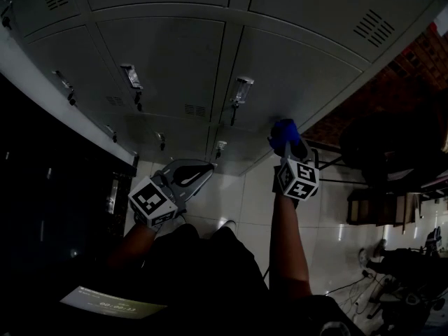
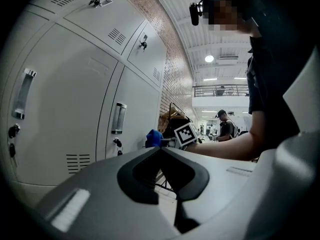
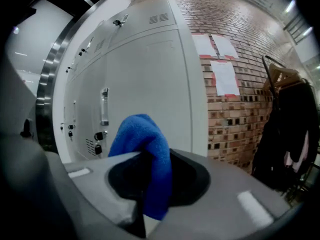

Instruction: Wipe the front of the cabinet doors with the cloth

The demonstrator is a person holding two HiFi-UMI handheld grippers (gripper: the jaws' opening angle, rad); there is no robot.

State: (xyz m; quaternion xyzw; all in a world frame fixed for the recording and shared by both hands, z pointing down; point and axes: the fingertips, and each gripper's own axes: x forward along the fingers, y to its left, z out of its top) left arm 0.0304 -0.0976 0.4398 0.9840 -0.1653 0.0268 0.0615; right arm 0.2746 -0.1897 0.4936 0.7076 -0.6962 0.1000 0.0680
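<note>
Grey metal cabinet doors (image 1: 178, 54) with handles and key locks fill the upper head view. My right gripper (image 1: 285, 143) is shut on a blue cloth (image 1: 283, 133), held up by the lower right door (image 1: 301, 82); I cannot tell if cloth and door touch. In the right gripper view the blue cloth (image 3: 142, 154) bulges out of the right gripper (image 3: 150, 159), with the door (image 3: 150, 79) beyond. My left gripper (image 1: 201, 171) hangs lower, off the doors, shut on nothing. In the left gripper view the left gripper (image 2: 161, 152) points along the doors (image 2: 65, 99), and the cloth (image 2: 154, 137) shows ahead.
A brick wall (image 3: 240, 54) with paper sheets (image 3: 224, 76) adjoins the cabinets on the right. Dark coats hang on a rack (image 3: 292, 129) beside it. The floor (image 1: 336, 236) is glossy white tile, with cables and furniture (image 1: 392, 187) at right. A dark panel (image 1: 49, 187) stands left. A person (image 2: 226, 126) stands far off.
</note>
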